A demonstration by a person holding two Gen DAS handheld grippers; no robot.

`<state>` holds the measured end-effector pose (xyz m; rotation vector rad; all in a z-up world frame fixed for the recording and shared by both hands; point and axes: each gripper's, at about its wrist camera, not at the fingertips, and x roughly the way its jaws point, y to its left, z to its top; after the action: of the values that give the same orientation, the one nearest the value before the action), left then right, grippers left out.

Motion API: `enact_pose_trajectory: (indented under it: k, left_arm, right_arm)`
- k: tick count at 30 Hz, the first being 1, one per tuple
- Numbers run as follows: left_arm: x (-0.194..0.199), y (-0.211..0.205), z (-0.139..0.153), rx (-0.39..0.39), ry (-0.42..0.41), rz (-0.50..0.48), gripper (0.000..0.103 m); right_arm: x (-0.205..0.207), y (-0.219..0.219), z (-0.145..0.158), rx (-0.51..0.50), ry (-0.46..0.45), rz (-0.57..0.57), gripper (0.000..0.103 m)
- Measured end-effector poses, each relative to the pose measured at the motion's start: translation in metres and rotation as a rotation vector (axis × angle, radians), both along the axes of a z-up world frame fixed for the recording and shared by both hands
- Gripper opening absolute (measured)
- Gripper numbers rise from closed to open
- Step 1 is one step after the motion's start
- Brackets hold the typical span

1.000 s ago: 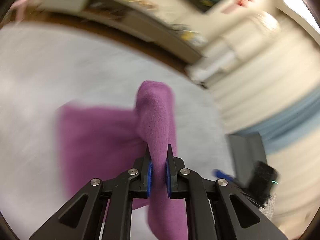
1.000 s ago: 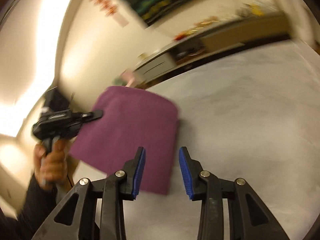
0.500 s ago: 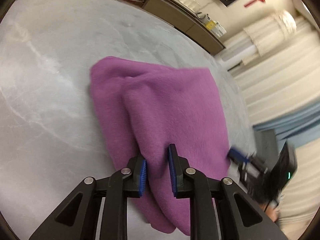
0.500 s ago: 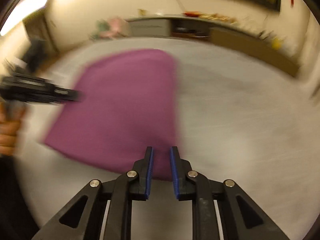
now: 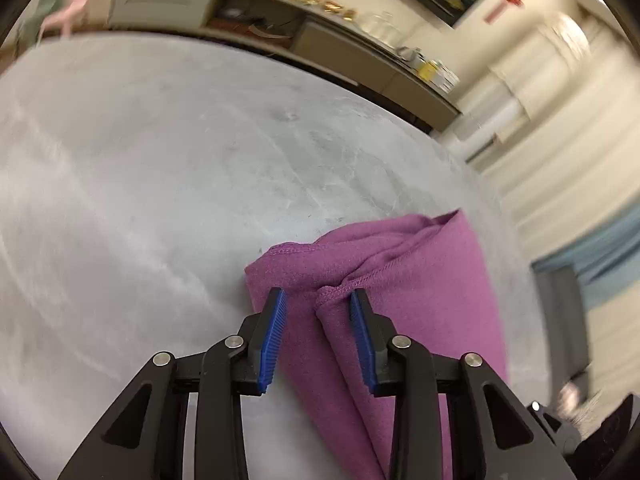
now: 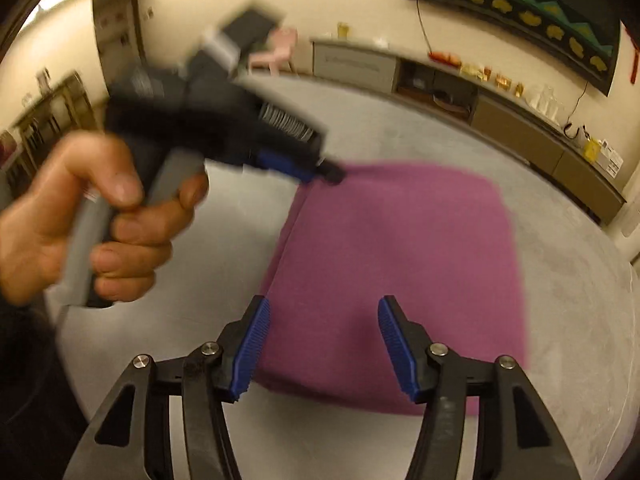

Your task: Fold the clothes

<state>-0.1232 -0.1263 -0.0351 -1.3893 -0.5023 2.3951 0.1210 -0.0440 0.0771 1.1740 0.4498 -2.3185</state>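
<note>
A purple fleece garment (image 5: 424,292) lies folded on the grey table (image 5: 160,168). My left gripper (image 5: 318,320) is over its near corner. Its jaws are opening, and a stitched hem fold sits between the blue pads without being pinched. In the right wrist view the garment (image 6: 400,256) forms a flat rectangle. My right gripper (image 6: 324,344) hovers over its near edge with jaws opening wide and nothing gripped. A hand (image 6: 100,220) holds the left gripper (image 6: 320,169), whose tip rests at the garment's far left corner.
A low cabinet (image 6: 440,80) with small items on top runs along the far wall. A pink chair (image 6: 276,48) stands beyond the table. The table's curved edge (image 6: 624,280) lies to the right of the garment. Pale curtains (image 5: 560,128) hang at the right.
The left gripper came down with the lifted cloth, laid it on the table and let go of it. The right gripper swung across, narrowed, then spread wide over the cloth's near edge.
</note>
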Motion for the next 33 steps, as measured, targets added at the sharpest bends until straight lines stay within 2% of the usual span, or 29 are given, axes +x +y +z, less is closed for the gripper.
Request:
enact_pose_trajectory:
  k: [1,3,6,8,9,10,13,15,17,20,23,24,26,27,28,31,33]
  left_arm:
    - [0.000,-0.001,-0.001,0.001,-0.002,-0.007,0.033]
    - [0.001,-0.007,-0.007,0.050,-0.043,0.002,0.034]
    - [0.010,-0.006,-0.018,0.154,-0.171,0.024,0.033]
    - [0.027,0.017,-0.012,0.162,-0.220,-0.091,0.033]
    - [0.039,0.031,-0.004,0.130,-0.212,-0.170,0.031]
    - [0.047,0.037,0.005,0.100,-0.188,-0.204,0.031]
    - [0.056,0.019,0.031,0.094,-0.086,-0.165,0.031]
    - [0.052,-0.002,0.037,0.076,-0.045,-0.085,0.031]
    - [0.044,-0.012,0.028,0.107,-0.068,-0.059,0.031]
    - [0.040,-0.002,0.012,0.131,-0.108,-0.087,0.031]
    - [0.044,0.011,0.005,0.119,-0.111,-0.135,0.031]
    - [0.046,0.016,0.003,0.108,-0.110,-0.151,0.031]
    - [0.046,0.024,-0.001,0.074,-0.115,-0.173,0.031]
    - [0.044,0.028,-0.006,0.062,-0.123,-0.178,0.031]
    - [0.042,0.031,-0.011,0.056,-0.133,-0.179,0.031]
    - [0.039,0.034,-0.018,0.070,-0.155,-0.186,0.030]
    - [0.038,0.033,-0.018,0.080,-0.163,-0.187,0.029]
  right_arm:
    - [-0.006,-0.006,-0.009,0.014,-0.013,-0.010,0.059]
    - [-0.017,-0.010,-0.016,0.046,-0.013,-0.004,0.058]
    - [-0.024,0.022,-0.017,0.132,-0.011,-0.013,0.057]
    - [-0.039,0.060,-0.016,0.178,-0.028,-0.054,0.057]
    - [-0.045,0.083,-0.017,0.200,-0.028,-0.097,0.057]
    - [-0.051,0.104,-0.018,0.219,-0.025,-0.148,0.057]
    - [-0.067,0.133,-0.003,0.217,-0.001,-0.267,0.057]
    - [-0.063,0.123,0.016,0.150,0.051,-0.244,0.057]
    - [-0.051,0.098,0.025,0.114,0.092,-0.157,0.057]
    - [-0.050,0.049,0.013,0.147,0.118,-0.021,0.057]
    - [-0.073,0.018,-0.011,0.202,0.108,0.013,0.057]
    - [-0.079,0.015,-0.016,0.204,0.093,0.006,0.055]
    - [-0.091,0.018,-0.020,0.208,0.081,-0.023,0.026]
    - [-0.094,0.022,-0.017,0.185,0.071,-0.037,0.023]
    - [-0.097,0.027,-0.011,0.161,0.067,-0.052,0.010]
    - [-0.096,0.028,0.016,0.109,0.095,-0.072,0.010]
    - [-0.077,0.038,0.019,0.088,0.093,-0.039,0.010]
